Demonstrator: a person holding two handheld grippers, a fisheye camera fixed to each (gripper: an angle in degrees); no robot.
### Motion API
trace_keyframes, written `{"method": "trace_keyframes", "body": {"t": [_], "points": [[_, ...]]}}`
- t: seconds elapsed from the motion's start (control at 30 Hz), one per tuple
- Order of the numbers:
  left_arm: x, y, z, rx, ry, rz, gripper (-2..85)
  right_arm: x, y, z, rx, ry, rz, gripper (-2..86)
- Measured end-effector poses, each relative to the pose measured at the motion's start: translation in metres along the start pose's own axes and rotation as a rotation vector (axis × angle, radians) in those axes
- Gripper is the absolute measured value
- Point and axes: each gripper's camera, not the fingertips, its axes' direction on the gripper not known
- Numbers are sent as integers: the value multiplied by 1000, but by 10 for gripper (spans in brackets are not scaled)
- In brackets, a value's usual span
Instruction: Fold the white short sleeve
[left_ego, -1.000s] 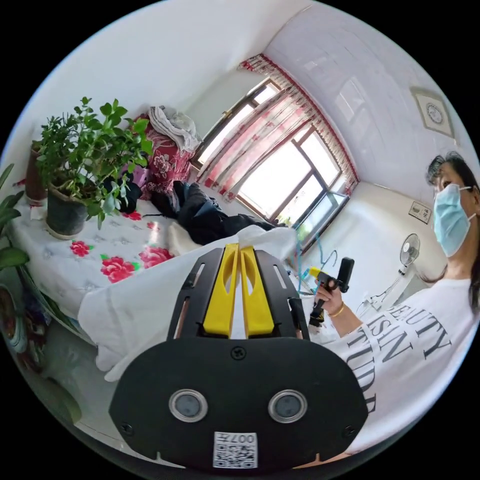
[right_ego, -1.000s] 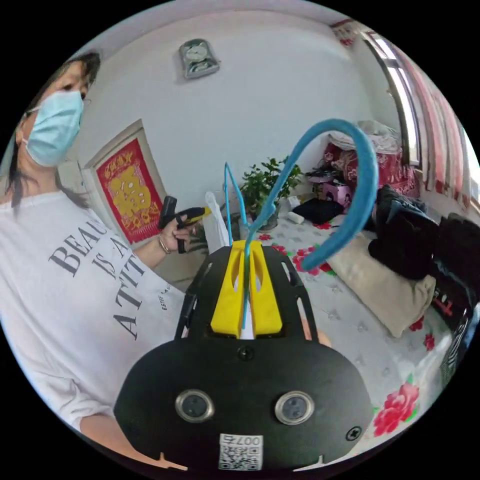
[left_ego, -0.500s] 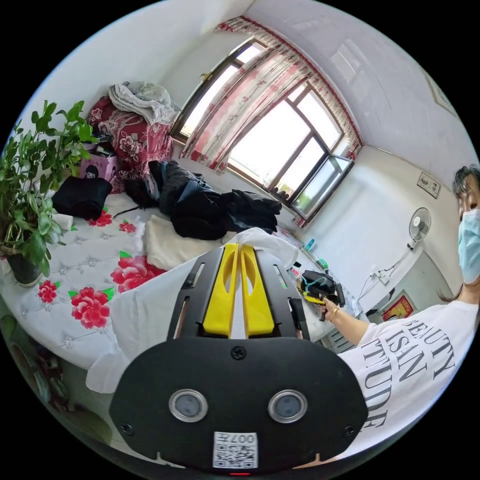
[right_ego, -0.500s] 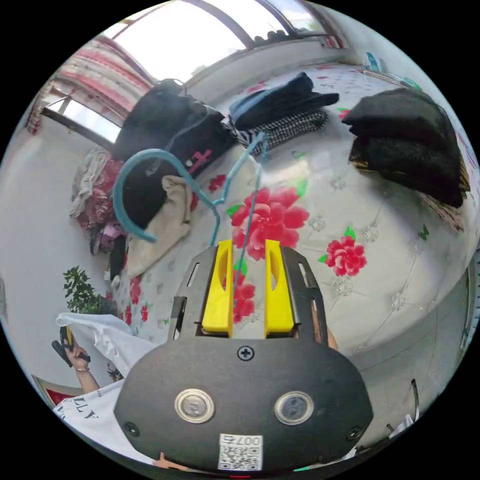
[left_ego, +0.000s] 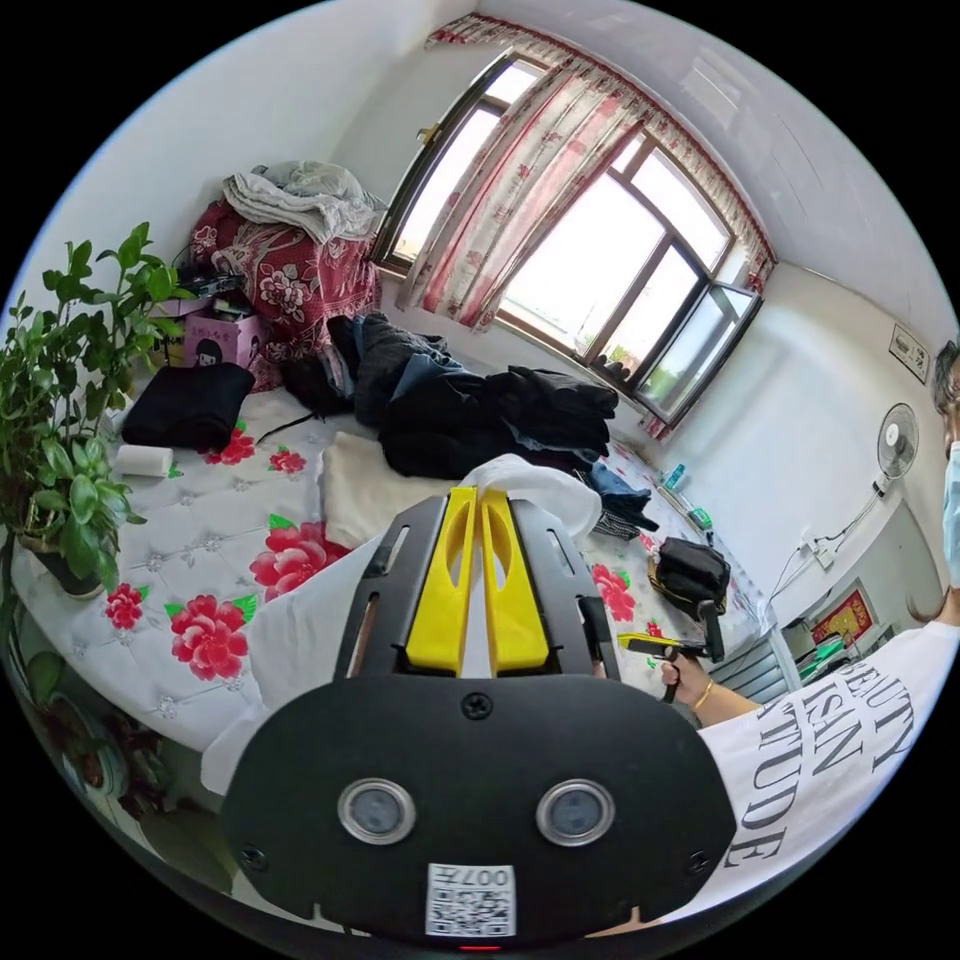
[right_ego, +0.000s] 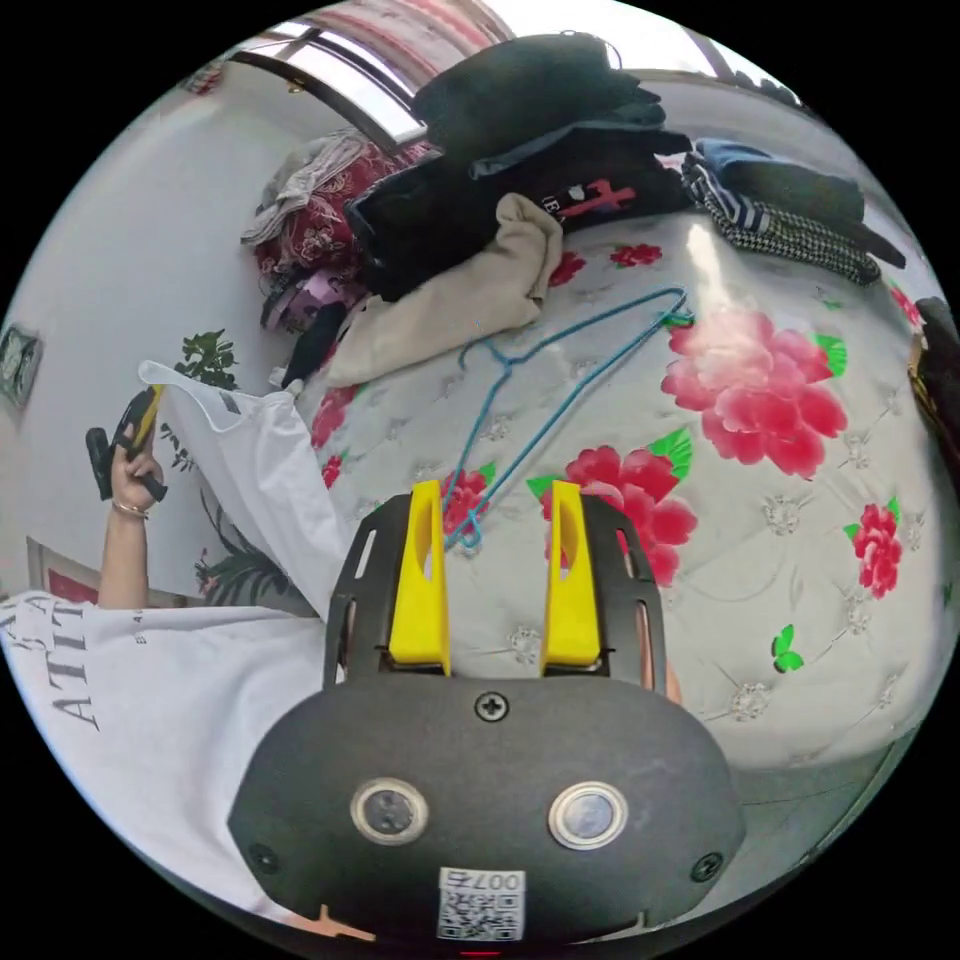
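Left gripper pinches the shirt aloft; right gripper gapes over the hanger mid-bed, likely freeing it for folding.

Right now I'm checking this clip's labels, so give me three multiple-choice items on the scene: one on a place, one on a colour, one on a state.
1. Where does the hanger lie?
A. On the flowered bed cover
B. On the window sill
C. In the plant pot

2. What colour is the hanger?
A. Red
B. Blue
C. Black

3. How do the right gripper's fingers stand?
A. Shut on the hanger
B. Shut on the white shirt
C. Open, holding nothing

Answers:
1 A: it rests flat on the bed cover among the red flowers.
2 B: its wire is blue.
3 C: the yellow fingers stand apart with the bed showing between them, while the white shirt hangs from the left gripper.
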Motion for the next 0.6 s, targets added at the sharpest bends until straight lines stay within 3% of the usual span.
{"method": "trace_keyframes", "body": {"t": [0.27,0.3,0.4,0.5,0.53,0.6], "points": [[-16,-18,19,-18,41,-18,-10,-77,-42,117,-228,179,-139,76],[-18,-21,20,-22,44,-18,-10,-76,-42,109,-157,246,-152,65],[-22,-35,26,-26,48,12,-10,-36,-53,82,-215,287,-49,44],[-29,-46,41,-46,61,19,-10,30,-51,22,-176,622,285,39],[-31,-50,48,-56,69,21,-10,46,-47,-4,-173,648,381,45],[-33,-55,57,-67,66,35,-10,37,-39,-45,-60,559,353,61]]}}
